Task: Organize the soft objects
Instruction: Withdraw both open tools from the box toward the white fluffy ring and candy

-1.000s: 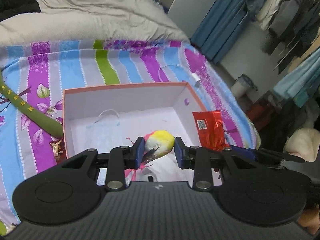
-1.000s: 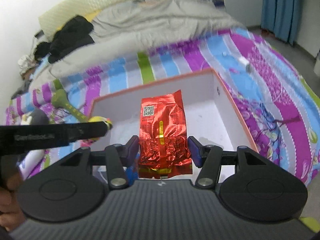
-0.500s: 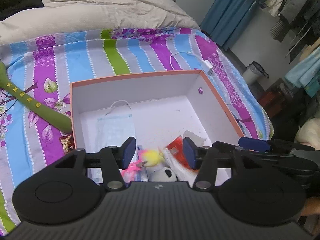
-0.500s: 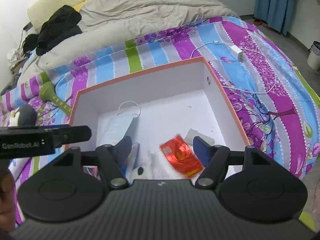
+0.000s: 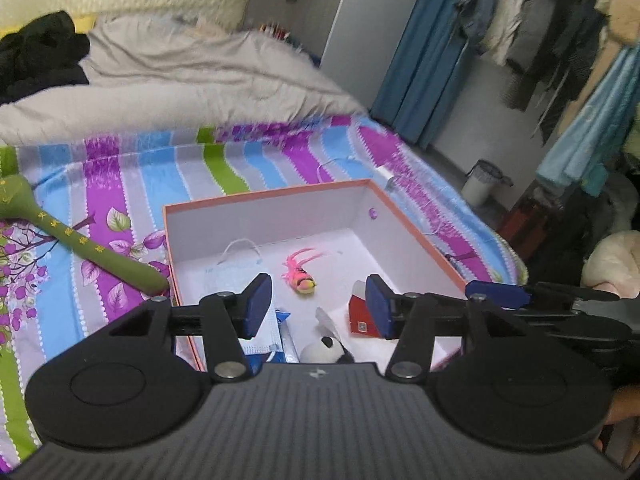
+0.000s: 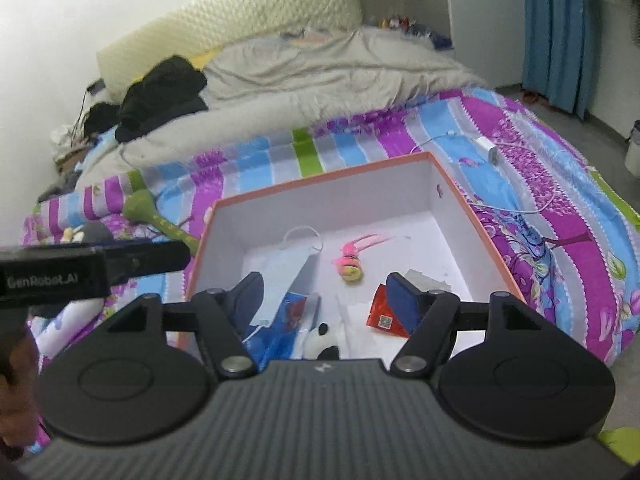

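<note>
A grey duvet and black clothing lie on the bed; blue curtains hang beyond.

A wide bed under a striped purple-and-blue sheet lies ahead; rumpled grey duvet and cream quilted headboard beyond, blue curtains far right.

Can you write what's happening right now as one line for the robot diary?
left gripper: open, empty | right gripper: open, empty | box: holds fish toy, red packet, mask, panda
</note>
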`<state>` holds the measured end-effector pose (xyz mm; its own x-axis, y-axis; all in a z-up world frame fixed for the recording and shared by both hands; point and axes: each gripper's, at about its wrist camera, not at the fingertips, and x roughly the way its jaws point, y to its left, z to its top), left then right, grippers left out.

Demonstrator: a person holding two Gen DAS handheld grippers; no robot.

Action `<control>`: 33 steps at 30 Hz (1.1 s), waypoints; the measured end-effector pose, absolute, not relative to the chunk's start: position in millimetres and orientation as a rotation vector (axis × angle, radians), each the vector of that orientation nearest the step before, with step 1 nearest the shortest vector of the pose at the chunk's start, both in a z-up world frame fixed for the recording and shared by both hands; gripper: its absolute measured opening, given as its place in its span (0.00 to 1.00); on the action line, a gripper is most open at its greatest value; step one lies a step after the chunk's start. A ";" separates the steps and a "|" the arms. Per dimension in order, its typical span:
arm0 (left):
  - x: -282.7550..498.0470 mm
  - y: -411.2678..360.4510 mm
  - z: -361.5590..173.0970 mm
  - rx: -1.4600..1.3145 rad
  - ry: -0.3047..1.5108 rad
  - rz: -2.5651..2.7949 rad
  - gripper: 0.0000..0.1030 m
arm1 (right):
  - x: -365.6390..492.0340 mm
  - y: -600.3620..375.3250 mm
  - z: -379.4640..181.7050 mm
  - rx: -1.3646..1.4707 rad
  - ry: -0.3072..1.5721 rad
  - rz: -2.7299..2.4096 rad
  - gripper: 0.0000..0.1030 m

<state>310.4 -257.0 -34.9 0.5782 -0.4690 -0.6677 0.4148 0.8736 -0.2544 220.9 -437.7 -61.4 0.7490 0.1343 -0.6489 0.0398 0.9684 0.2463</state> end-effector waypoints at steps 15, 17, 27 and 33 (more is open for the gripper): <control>205.5 -179.8 -55.5 -0.174 0.687 -0.454 0.56 | 137.5 -382.9 -72.2 0.231 0.587 0.109 0.68; 195.3 -168.6 -61.2 -0.196 0.686 -0.449 0.56 | 130.0 -377.2 -77.8 0.235 0.591 0.117 0.68; 145.1 -134.0 -83.0 -0.174 0.681 -0.392 0.56 | 102.0 -342.0 -94.4 0.204 0.612 0.142 0.68; 119.1 -107.6 -93.1 -0.170 0.675 -0.337 0.56 | 86.3 -314.2 -106.6 0.194 0.634 0.185 0.68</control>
